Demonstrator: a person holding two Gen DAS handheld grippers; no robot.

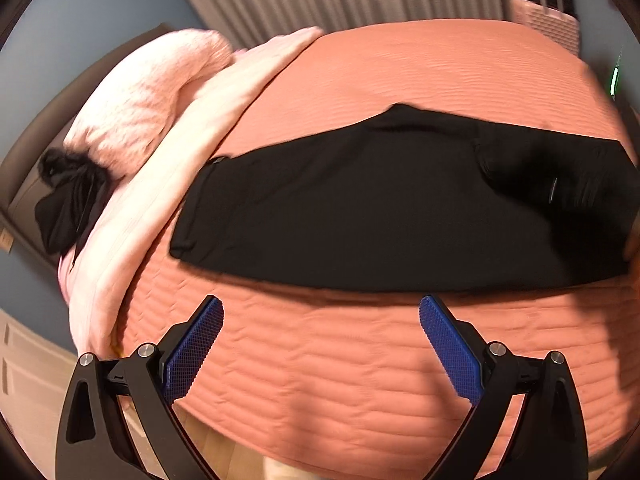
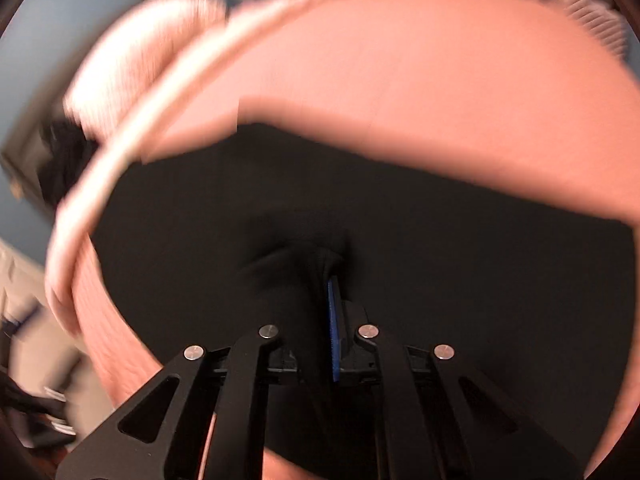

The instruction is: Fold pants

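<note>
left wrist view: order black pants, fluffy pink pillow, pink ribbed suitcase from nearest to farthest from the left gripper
1. Black pants: flat on the salmon quilted bedspread, just beyond the open left gripper.
2. Fluffy pink pillow: upper left, at the bed's head.
3. Pink ribbed suitcase: top right, past the bed's far edge.

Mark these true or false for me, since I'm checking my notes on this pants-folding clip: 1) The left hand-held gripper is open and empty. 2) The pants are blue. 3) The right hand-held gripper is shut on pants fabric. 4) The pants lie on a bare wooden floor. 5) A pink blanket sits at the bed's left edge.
1) True: the left hand-held gripper stands wide open over the bedspread.
2) False: the pants are black.
3) True: the right hand-held gripper pinches a fold of the pants.
4) False: they lie on the salmon-coloured bedspread.
5) True: the pink blanket lies there.
</note>
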